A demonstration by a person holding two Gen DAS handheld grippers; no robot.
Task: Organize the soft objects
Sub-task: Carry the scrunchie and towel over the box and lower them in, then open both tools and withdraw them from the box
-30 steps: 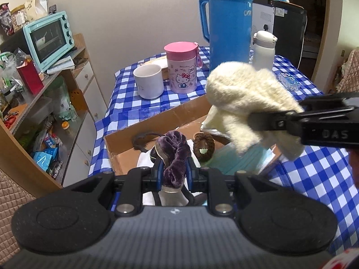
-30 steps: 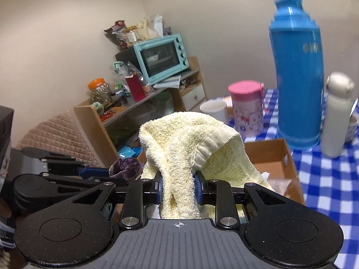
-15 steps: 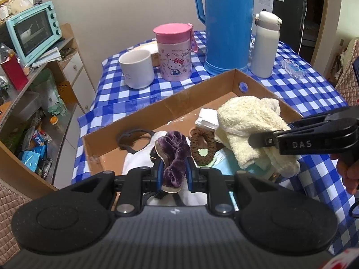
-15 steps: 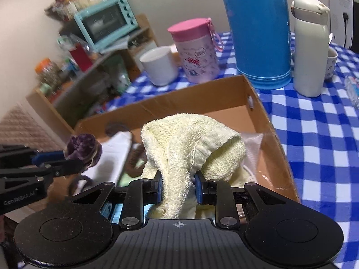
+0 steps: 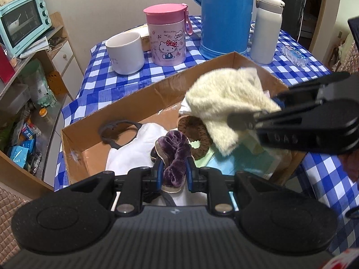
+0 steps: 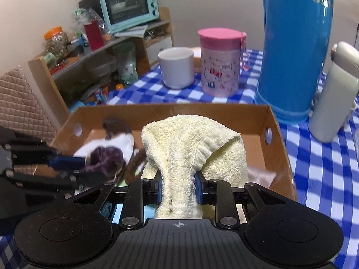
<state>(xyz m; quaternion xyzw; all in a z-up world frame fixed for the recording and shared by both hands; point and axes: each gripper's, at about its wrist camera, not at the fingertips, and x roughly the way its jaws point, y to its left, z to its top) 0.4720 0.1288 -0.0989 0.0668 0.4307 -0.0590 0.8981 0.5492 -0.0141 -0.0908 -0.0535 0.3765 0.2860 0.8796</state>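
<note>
Cardboard forms the landmark: an open box (image 5: pixel 125 116) on the checked tablecloth (image 5: pixel 323 165). Left wrist view: the left gripper (image 5: pixel 172 173) is clamped on a purple velvet scrunchie (image 5: pixel 174 154) above the near part of the box, over a white cloth (image 5: pixel 134 148). A brown scrunchie (image 5: pixel 197 132) lies in the box just beyond. The right gripper (image 5: pixel 267 114) reaches in from the box's right side with a cream towel (image 5: pixel 224 98).

Right wrist view: the right gripper (image 6: pixel 178 189) is pinched on the towel (image 6: pixel 190 148), held over the middle of the box (image 6: pixel 278 148). Risk – the towel may drape over the box wall or bury the smaller items if released here. Both grippers crowd the box, so a collision is possible. Behind the box stand a white mug (image 6: pixel 176 67), pink cup (image 6: pixel 221 60), blue thermos (image 6: pixel 294 44) and white bottle (image 6: pixel 332 98) – clear of the drop zone.
</note>
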